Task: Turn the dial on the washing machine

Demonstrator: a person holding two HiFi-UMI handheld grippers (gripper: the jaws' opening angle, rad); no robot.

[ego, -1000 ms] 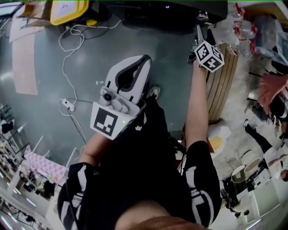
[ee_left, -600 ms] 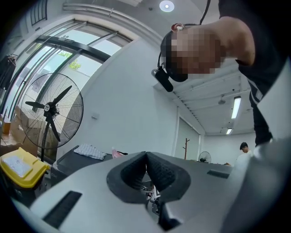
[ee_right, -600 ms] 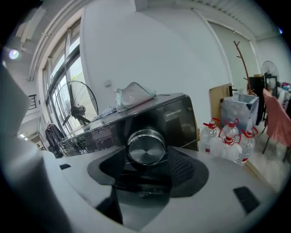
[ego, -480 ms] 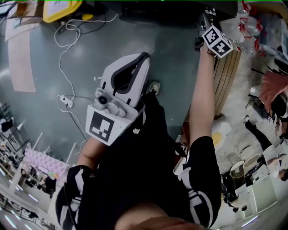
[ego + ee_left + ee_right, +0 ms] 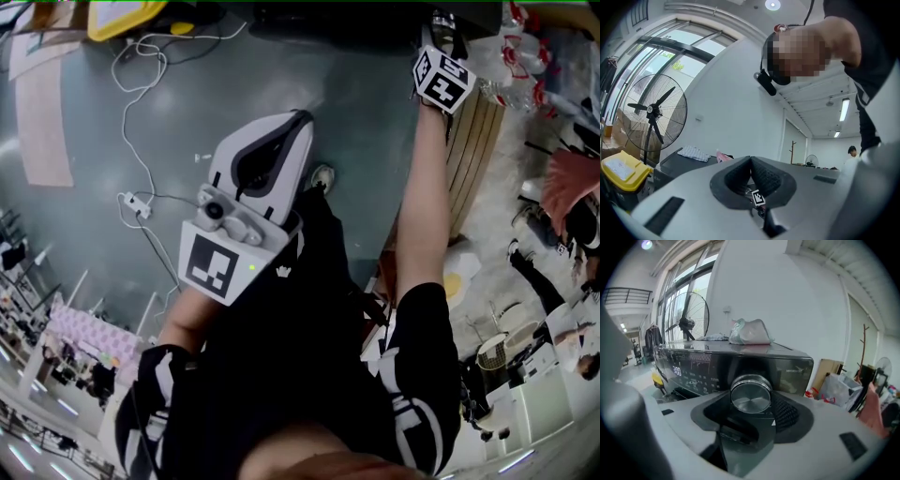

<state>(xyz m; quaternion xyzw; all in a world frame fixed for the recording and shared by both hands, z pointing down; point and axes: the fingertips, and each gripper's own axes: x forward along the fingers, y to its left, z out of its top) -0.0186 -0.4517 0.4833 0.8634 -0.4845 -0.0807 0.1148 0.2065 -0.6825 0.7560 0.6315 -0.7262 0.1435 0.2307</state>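
The dark washing machine [image 5: 708, 365] fills the right gripper view, its display lit and its round silver dial [image 5: 751, 394] facing me. My right gripper [image 5: 753, 405] is stretched out to the machine's front with the dial between its jaws. The jaws are closing, and I see no firm press of the pads on the dial. In the head view this gripper's marker cube [image 5: 442, 79] is at the top, by the machine's dark top [image 5: 356, 23]. My left gripper [image 5: 302, 120] hangs over the floor in front of my body, its jaws shut and empty [image 5: 750, 159].
A pink-and-white bag [image 5: 750, 333] lies on top of the machine, a standing fan [image 5: 687, 322] behind it. On the floor lie a white cable [image 5: 141, 94], a power strip [image 5: 131, 204] and a yellow bin [image 5: 122, 17]. A wooden board [image 5: 469, 159] and plastic bags [image 5: 525, 66] are at the right.
My right arm has reached farther forward, carrying the gripper up to the machine's front. The left gripper has stayed about where it was.
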